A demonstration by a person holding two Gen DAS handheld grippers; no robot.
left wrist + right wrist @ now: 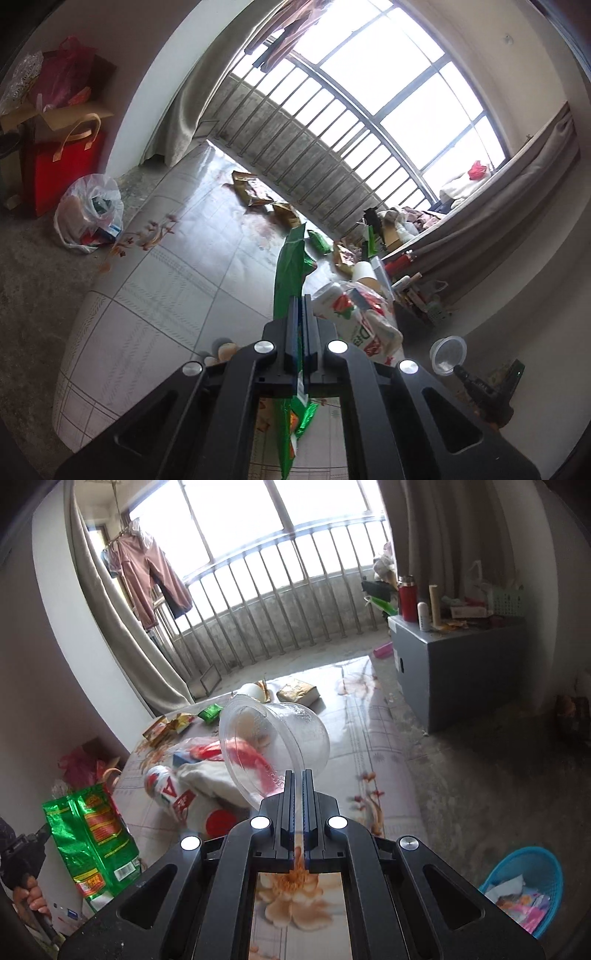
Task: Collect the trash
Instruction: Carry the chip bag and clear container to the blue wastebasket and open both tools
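Trash is held in both grippers at once. The left gripper (300,301) is clamped on a green snack bag (290,266), which is pinched edge-on between the pads, its long axis running up toward the centre of the left wrist view and its lower end hanging below the jaws. The right gripper (298,777) is closed on the rim of a clear plastic cup (275,738), which is tipped on its side with its mouth toward the left of the right wrist view. The coming move is judged to turn on the blue basket (532,882), seen at the lower right of the right wrist view, on the grey floor beside the floral mat (373,753). It lies right of and below the cup, so the right gripper appears the nearer. More wrappers (255,190) and a white plastic bag (192,794) are left on the mat
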